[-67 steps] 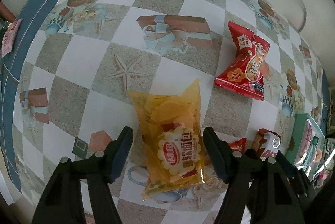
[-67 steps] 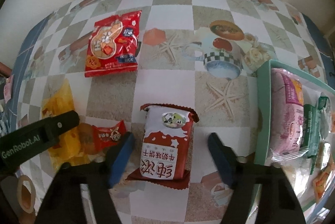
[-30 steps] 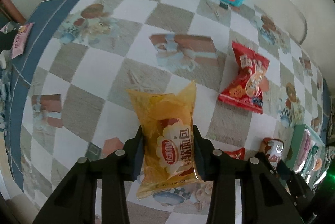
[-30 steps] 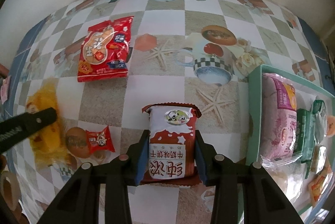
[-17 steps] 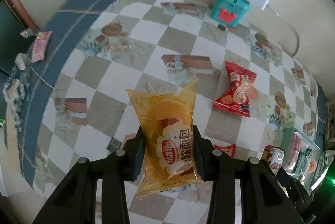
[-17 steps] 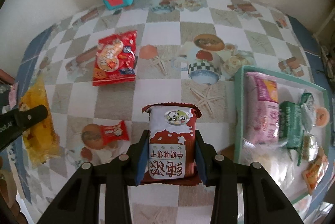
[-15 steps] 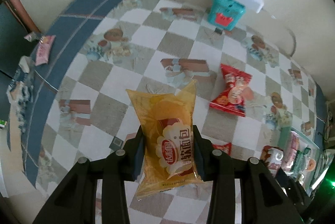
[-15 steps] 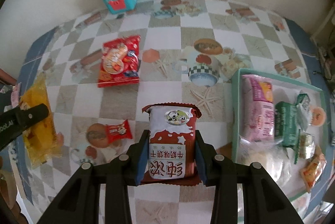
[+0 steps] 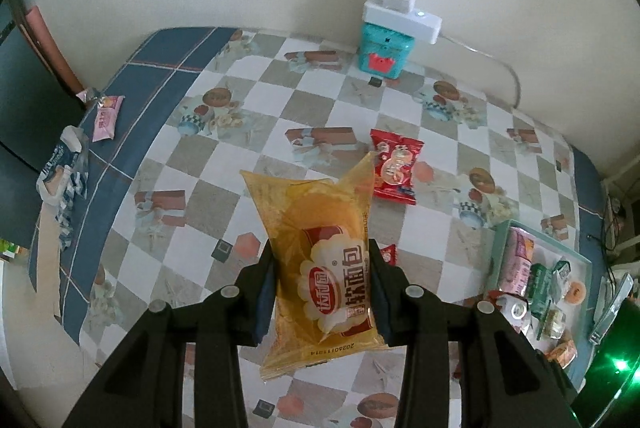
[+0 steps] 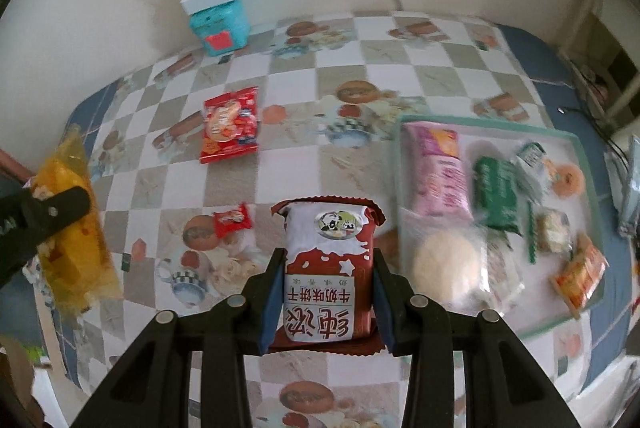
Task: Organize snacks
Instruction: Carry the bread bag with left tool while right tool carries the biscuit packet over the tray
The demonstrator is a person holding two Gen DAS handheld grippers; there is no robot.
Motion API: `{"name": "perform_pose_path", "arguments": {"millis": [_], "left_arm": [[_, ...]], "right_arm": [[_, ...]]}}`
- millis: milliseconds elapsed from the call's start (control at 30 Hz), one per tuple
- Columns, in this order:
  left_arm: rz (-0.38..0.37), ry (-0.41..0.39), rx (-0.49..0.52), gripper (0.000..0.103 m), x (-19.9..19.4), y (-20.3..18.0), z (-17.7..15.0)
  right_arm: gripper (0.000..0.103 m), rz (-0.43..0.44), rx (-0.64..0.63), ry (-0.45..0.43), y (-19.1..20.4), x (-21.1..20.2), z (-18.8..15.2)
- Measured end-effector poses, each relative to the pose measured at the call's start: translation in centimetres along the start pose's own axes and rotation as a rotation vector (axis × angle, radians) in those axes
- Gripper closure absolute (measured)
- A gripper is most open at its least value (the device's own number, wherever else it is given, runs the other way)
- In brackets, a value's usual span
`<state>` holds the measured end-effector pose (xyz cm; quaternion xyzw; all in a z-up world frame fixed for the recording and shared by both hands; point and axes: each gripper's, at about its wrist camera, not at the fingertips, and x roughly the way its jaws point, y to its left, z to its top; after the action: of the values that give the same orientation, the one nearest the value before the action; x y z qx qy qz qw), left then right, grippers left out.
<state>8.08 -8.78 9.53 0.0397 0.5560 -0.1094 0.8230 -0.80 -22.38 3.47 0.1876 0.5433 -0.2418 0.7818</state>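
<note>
On the surface (image 10: 304,155), which has a checked cloth with a blue border, a green tray (image 10: 582,147) lies at the right side and holds several snack packs, among them a pink pack (image 10: 438,167) and a dark green one (image 10: 496,195). A teal box (image 9: 385,49) with a white power strip (image 9: 402,15) on top stands at the far edge by the wall. The left tongs (image 9: 322,284) are closed on a yellow bread bag (image 9: 320,248), held in the air above the cloth. The right tongs (image 10: 328,302) are closed on a brown biscuit pack (image 10: 326,268), also lifted, just left of the tray. A red snack bag (image 10: 230,123) lies in the middle of the cloth, and a small red packet (image 10: 233,220) lies nearer, well apart from it.
</note>
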Motion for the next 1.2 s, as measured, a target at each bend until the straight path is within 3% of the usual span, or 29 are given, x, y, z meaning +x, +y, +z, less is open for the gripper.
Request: {"name": "perform_pose_path", "arguments": {"millis": [267,533,967,1200], "left_arm": [[-0.012,-0.020,0.060,0.061,-1.4,-3.1,-1.5],[-0.035,-0.026,0.154,0.061,-2.1,-7.4,-3.1],[-0.108,-0.002,0.417,0.061,-2.5,-17.8,-7.8],[-0.091,0.034,0.506,0.061,-0.9,-21.2,-9.8]], "right_arm": [[0.061,-0.010,0.091,-0.033,-4.2,-1.4,-0.2],[0.062,-0.095,0.277,-0.053,-12.8,-2.4,0.3],[0.061,-0.149,0.497,-0.132,-22.2,-5.6,-0.6],[0.061,-0.132,0.534,-0.064,-24.0,-3.0,-0.9]]}}
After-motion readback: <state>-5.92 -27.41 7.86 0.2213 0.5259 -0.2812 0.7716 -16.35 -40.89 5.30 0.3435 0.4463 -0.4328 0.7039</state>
